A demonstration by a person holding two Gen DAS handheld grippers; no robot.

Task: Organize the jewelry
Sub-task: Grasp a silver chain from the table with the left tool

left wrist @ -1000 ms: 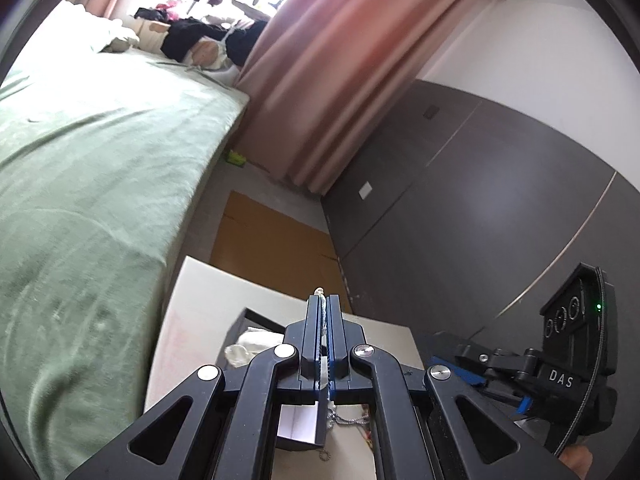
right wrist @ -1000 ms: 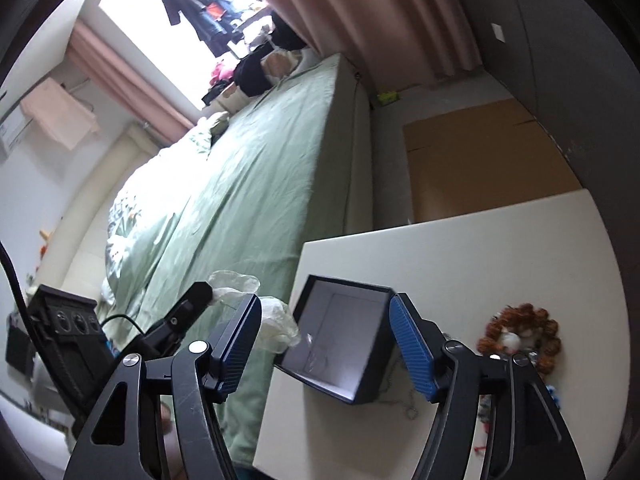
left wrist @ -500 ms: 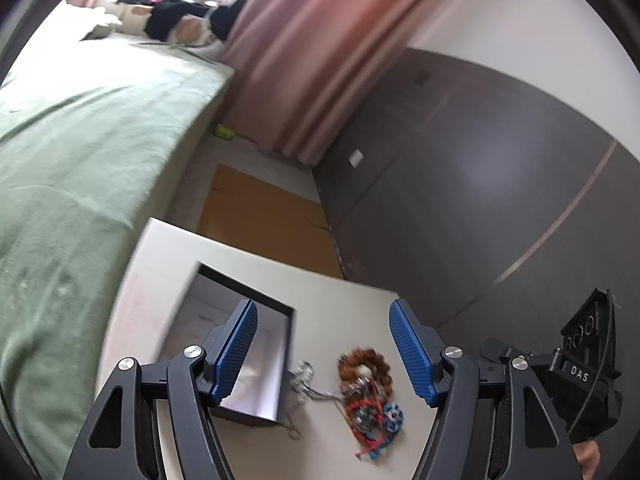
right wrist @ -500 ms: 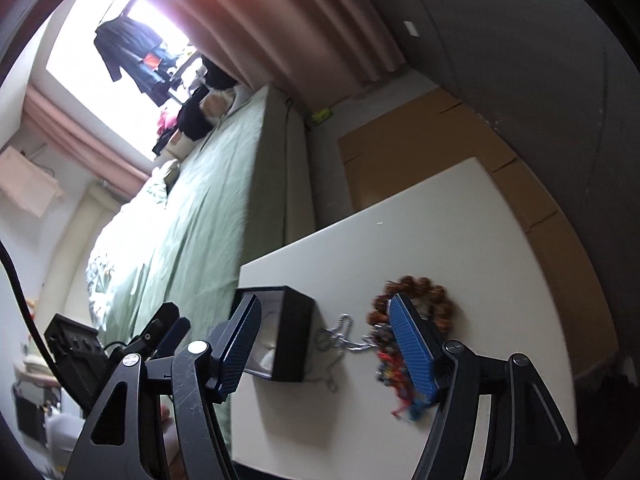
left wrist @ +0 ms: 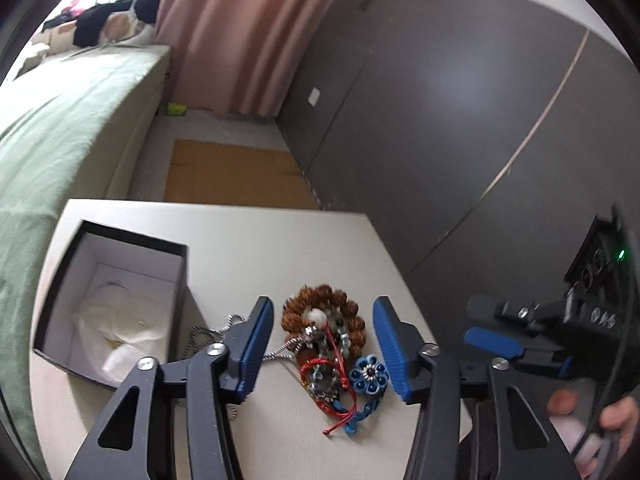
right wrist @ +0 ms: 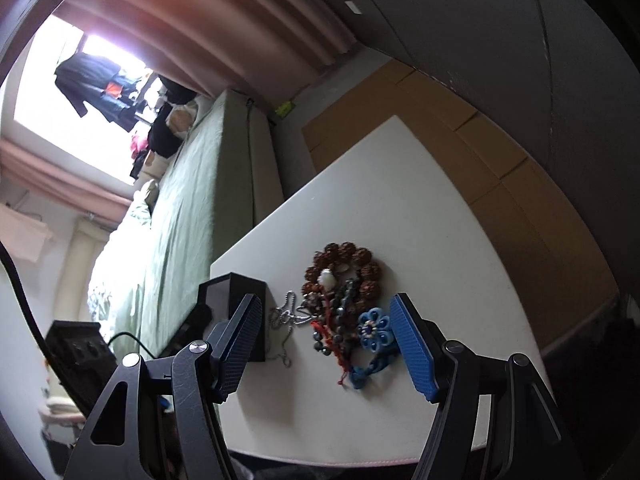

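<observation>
A pile of jewelry lies on the white table (left wrist: 248,240): a brown bead bracelet (left wrist: 352,312), a blue flower bracelet (left wrist: 369,376), a red cord bracelet (left wrist: 320,368) and a silver chain (left wrist: 208,334). An open black box (left wrist: 116,300) with white lining and white paper inside stands left of the pile. My left gripper (left wrist: 324,350) is open and empty, its jaws either side of the pile. My right gripper (right wrist: 326,340) is open and empty, above the same pile (right wrist: 344,304). The box (right wrist: 236,300) shows edge-on in the right wrist view.
A bed with a green cover (left wrist: 60,128) runs along the table's left. Flat cardboard (left wrist: 236,176) lies on the floor beyond the table. A dark wall (left wrist: 460,120) stands right, pink curtains (left wrist: 240,32) behind. The right gripper's body (left wrist: 540,340) is at the right.
My left gripper was shut on the chain a second ago, then opened and moved right from the box to the jewelry pile. My right gripper swung from the box toward the pile.
</observation>
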